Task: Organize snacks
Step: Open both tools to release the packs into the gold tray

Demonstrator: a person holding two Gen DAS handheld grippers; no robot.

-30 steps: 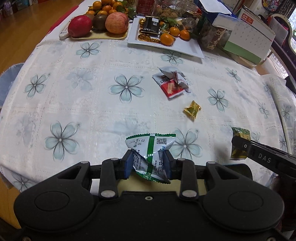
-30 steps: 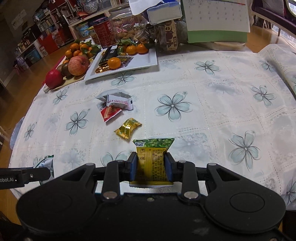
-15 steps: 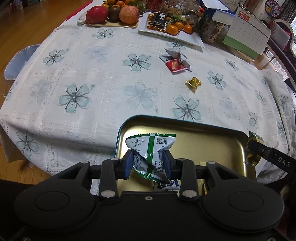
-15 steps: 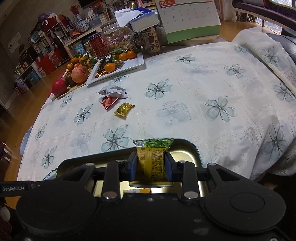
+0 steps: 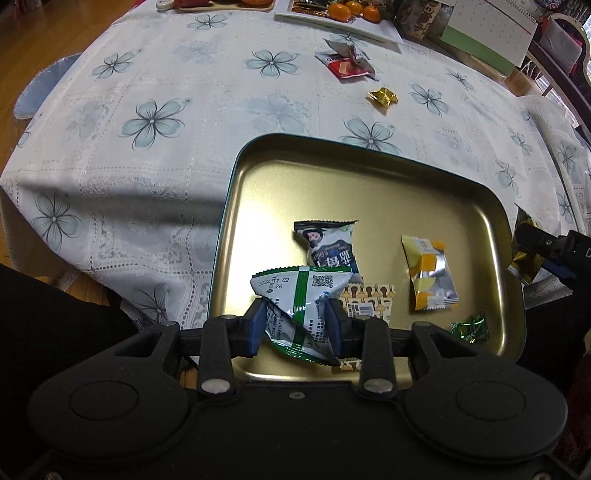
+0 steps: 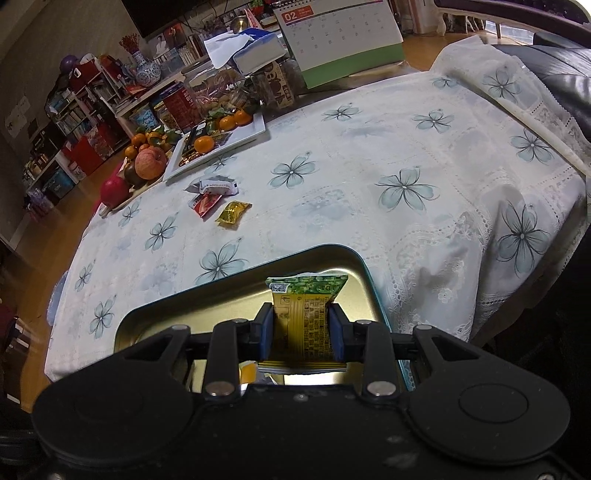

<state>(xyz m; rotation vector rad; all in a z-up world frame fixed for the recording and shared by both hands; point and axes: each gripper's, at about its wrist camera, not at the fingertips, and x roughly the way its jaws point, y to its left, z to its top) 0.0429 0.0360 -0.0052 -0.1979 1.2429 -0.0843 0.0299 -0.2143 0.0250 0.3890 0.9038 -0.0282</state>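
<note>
Both grippers over the tray, each holding a snack.
Left gripper (image 5: pixel 295 326) jaws clamp a green-white packet (image 5: pixel 301 301); right gripper (image 6: pixel 301 332) jaws clamp a yellow-green packet (image 6: pixel 304 321). Gold tray (image 5: pixel 369 177) holds four snacks; three lie on the worktop (image 5: pixel 221 92).

The white and green snack packet (image 5: pixel 299 295) is showing a square code and small numbers that look like "11 C2" and "26". The desk calendar (image 6: pixel 340 33) is showing a big "02" on its red corner. The dark blue packet (image 5: pixel 330 245) in the tin tray (image 5: pixel 369 177) is carrying big white letters I cannot read. The yellow packet (image 6: pixel 306 321) is showing tiny print, too small to read.
</note>
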